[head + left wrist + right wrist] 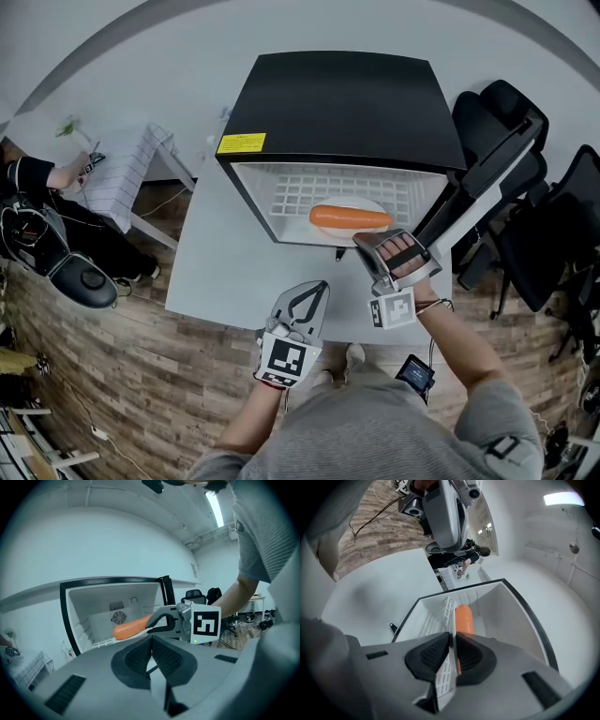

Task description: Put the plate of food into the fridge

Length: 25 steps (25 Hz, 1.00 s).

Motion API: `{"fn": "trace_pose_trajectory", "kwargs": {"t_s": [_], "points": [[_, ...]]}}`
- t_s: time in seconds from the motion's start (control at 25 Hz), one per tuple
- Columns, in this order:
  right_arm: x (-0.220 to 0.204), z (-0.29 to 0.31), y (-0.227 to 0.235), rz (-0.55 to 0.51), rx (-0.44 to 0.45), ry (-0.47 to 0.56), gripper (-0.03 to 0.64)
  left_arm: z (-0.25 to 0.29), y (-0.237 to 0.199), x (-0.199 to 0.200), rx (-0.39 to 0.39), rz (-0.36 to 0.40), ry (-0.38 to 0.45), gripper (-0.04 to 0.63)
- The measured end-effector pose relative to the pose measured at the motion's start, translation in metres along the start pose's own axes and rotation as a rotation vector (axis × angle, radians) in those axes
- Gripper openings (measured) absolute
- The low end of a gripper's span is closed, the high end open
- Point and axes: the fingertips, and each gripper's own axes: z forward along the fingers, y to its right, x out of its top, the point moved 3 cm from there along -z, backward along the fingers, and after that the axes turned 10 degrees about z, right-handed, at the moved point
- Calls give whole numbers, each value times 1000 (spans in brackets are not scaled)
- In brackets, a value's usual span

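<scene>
Person in a grey shirt (pixel 375 431) is standing at the near edge of the white table (pixel 225 272), carrying one gripper in each hand.

1. Left gripper (pixel 317 291): is hovering over the near part of the table, to the left of its partner. Its pads are meeting tip to tip with nothing between them, so it is idle.

2. Right gripper (pixel 367 242): is reaching into the mouth of the fridge (pixel 337 103). Its jaws are pinching the near rim of the plate (pixel 349 201), and the thin white edge is showing between the pads.

3. Plate: white and shallow, it is sitting just inside the fridge opening, over the wire shelf (pixel 300 192). Whether it is resting on the shelf or hanging just above it cannot be told.

4. Food (pixel 349 218): one orange, sausage-shaped piece is lying left to right across the plate.

5. Fridge: small and black, it is standing on the far part of the table, with its door (pixel 483 178) hanging open at the right.

Handling (judged):
- The plate is looking stiff, smooth and breakable, and light to moderate in weight.
- Held by one rim only, it is likely pulling downward at its far side.
- A smooth rim may be slipping in the pads unless the squeeze is firm.
- The near rim is looking like the only free place to take hold, and the grip is already sitting there.
- The food is round and loose, so it is liable to roll if the plate tips.
</scene>
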Motion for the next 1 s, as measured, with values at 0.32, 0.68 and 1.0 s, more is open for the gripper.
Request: {"fn": "trace_pose_trajectory", "kwargs": {"t_s": [0.32, 0.68, 1.0], "points": [[-14, 25, -10, 27, -1, -8, 46, 8, -4, -6, 4, -7, -16, 11], [-24, 45, -16, 45, 7, -23, 46, 16, -5, -8, -4, -8, -28, 11], [-28, 60, -17, 69, -7, -37, 46, 18, -7, -11, -2, -7, -40, 11]]}}
